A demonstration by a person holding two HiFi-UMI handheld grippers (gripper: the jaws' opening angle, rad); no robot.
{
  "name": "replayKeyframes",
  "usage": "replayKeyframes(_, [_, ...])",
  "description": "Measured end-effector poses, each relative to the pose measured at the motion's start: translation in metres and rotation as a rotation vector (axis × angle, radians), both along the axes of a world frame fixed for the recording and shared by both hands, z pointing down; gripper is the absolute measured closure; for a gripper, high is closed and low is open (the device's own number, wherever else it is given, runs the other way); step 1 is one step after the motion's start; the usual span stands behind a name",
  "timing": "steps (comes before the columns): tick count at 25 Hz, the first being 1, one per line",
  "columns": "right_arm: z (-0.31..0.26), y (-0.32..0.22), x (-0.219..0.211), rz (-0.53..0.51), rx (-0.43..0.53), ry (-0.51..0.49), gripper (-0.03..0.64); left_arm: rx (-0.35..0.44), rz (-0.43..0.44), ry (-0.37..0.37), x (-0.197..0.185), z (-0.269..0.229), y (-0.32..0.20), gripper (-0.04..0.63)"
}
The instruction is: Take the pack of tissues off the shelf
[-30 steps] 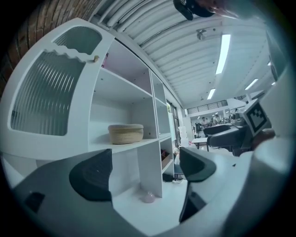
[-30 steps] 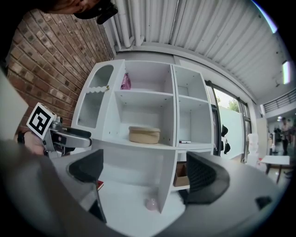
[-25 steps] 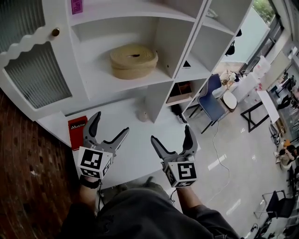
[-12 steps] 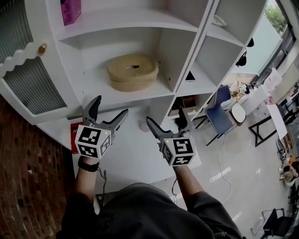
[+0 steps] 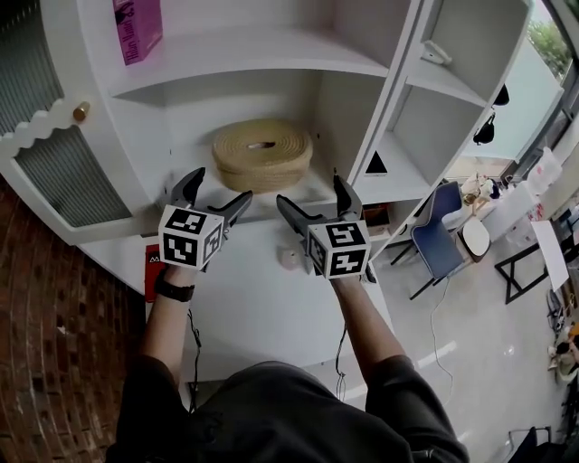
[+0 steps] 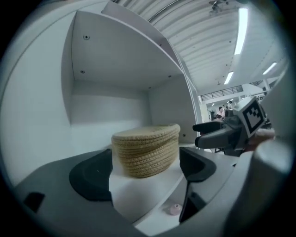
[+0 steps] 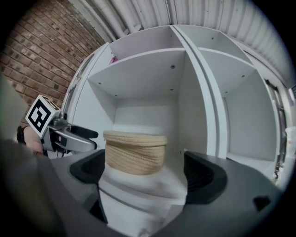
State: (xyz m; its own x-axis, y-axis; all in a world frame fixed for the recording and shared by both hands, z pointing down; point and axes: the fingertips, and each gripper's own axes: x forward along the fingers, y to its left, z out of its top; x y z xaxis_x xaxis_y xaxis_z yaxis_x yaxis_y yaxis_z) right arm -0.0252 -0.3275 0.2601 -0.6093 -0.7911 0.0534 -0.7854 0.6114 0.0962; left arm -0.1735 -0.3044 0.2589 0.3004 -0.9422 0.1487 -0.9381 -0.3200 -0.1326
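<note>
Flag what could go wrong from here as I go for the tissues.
1. The open left gripper and right gripper both face the round beige woven basket. The pink pack stands one shelf higher, so a wrong grab is possible.
2. On the way up, a gripper might strike the white shelf board between basket and pack.

Dim even indoor light, bright ceiling strip lights (image 6: 240, 30), fisheye bending at edges; near jaws blurred

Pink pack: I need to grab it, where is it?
Head view, top left: the pink pack stands on the upper shelf, above and left of the woven basket.
</note>
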Motion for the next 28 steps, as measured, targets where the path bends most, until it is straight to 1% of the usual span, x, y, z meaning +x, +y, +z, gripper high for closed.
replayKeyframes(7, [0.005, -0.040, -0.020, -0.055, -0.055, 0.063, 0.083, -0.068, -0.001, -0.028, -0.001, 0.008, -0.033, 0.141])
replayKeyframes(14, [0.009, -0.058, -0.039, -0.122, -0.136, 0.101, 0.089, -0.127, 0.014, -0.058, -0.002, 0.015, -0.052, 0.141])
replayKeyframes(19, [0.018, -0.066, -0.056, -0.181, -0.205, 0.179, 0.089, -0.166, 0.019, -0.082, 0.000, 0.020, -0.058, 0.141])
replayKeyframes(22, [0.019, -0.067, -0.058, -0.180, -0.211, 0.185, 0.091, -0.184, 0.015, -0.077, 0.000, 0.021, -0.060, 0.141])
replayKeyframes(28, [0.016, -0.064, -0.057, -0.173, -0.192, 0.173, 0.115, -0.182, 0.009, -0.061, 0.003, 0.021, -0.061, 0.146])
